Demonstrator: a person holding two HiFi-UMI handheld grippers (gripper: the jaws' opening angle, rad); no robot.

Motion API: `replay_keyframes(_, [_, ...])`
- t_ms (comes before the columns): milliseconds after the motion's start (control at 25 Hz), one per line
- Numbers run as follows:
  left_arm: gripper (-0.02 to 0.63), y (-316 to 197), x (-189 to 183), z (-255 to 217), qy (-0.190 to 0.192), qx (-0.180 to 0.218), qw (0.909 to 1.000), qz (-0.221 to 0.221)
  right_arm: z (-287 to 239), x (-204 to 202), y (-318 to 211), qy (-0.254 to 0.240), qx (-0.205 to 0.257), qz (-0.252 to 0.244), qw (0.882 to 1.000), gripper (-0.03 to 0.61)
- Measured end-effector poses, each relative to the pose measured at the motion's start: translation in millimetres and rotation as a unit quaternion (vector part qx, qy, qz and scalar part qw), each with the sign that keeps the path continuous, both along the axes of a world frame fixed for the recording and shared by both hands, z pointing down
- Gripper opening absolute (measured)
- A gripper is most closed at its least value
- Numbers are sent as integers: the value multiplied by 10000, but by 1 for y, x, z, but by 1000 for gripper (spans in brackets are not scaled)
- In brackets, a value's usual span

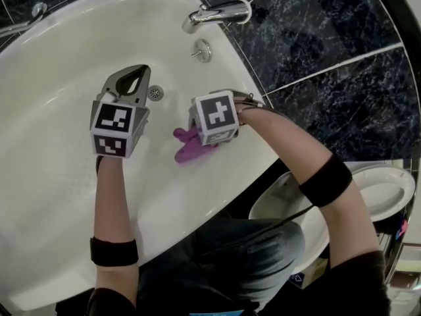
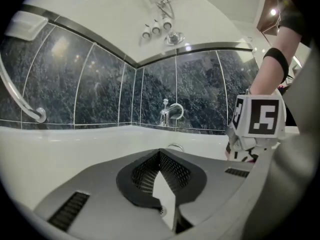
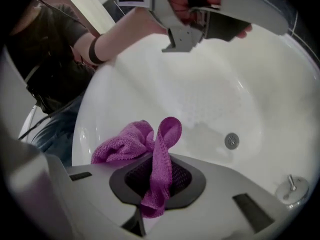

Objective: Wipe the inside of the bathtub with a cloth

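A purple cloth (image 1: 191,149) lies bunched on the white bathtub's (image 1: 59,176) inner wall, near its right rim. My right gripper (image 1: 200,135) points steeply down onto it. In the right gripper view, the right gripper (image 3: 157,159) is shut on a strip of the cloth (image 3: 162,154), and the rest of it spills out beyond the pads. My left gripper (image 1: 141,71) hovers over the tub floor close to the drain (image 1: 155,93). Its tips meet with nothing between them, as the left gripper (image 2: 160,156) also appears in its own view.
The chrome faucet (image 1: 217,12) and the overflow knob (image 1: 202,50) sit at the tub's far end. A grab rail (image 2: 20,101) is fixed to the dark marble tiles (image 1: 329,38). A white toilet (image 1: 378,193) stands to the right, outside the tub.
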State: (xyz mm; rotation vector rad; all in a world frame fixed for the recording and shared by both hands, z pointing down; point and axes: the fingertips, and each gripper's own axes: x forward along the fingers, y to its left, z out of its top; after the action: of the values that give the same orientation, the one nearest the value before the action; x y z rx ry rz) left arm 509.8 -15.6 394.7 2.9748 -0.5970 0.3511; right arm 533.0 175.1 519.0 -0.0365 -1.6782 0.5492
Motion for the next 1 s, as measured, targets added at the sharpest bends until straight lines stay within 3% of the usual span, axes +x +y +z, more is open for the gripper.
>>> replay_keyframes(120, [-3, -12, -9, -2, 76, -38, 9998, -179, 1, -66, 4, -766, -19, 67, 9970, 60])
replay_keyframes(280, [-3, -26, -24, -4, 139, -116, 9990, -401, 13, -131, 7, -1198, -67, -249, 9925, 60])
replay_keyframes(480, [-3, -30, -31, -5, 116, -129, 9988, -460, 18, -143, 10, -1470, -262, -56, 9888, 60])
replay_keyframes(640, [-3, -26, -29, -2, 47, -109, 9991, -406, 5, -148, 5, -1667, -11, -282, 9856, 63])
replay_keyframes(720, [-3, -23, -26, -1, 24, -99, 9993, -355, 0, -126, -2, -1417, 260, -511, 9882, 63])
replay_keyframes(840, [-3, -19, -20, 3, -28, -65, 9996, -290, 1, -50, -32, -493, 945, -825, 9909, 64])
replay_keyframes(920, [-3, -17, -18, 5, -81, -27, 9996, -274, -2, 7, -62, 253, 1514, -1076, 9823, 63])
replay_keyframes(1000, [-3, -16, -16, 6, -119, -5, 9996, -262, -6, 59, -92, 1020, 2055, -1408, 9631, 64])
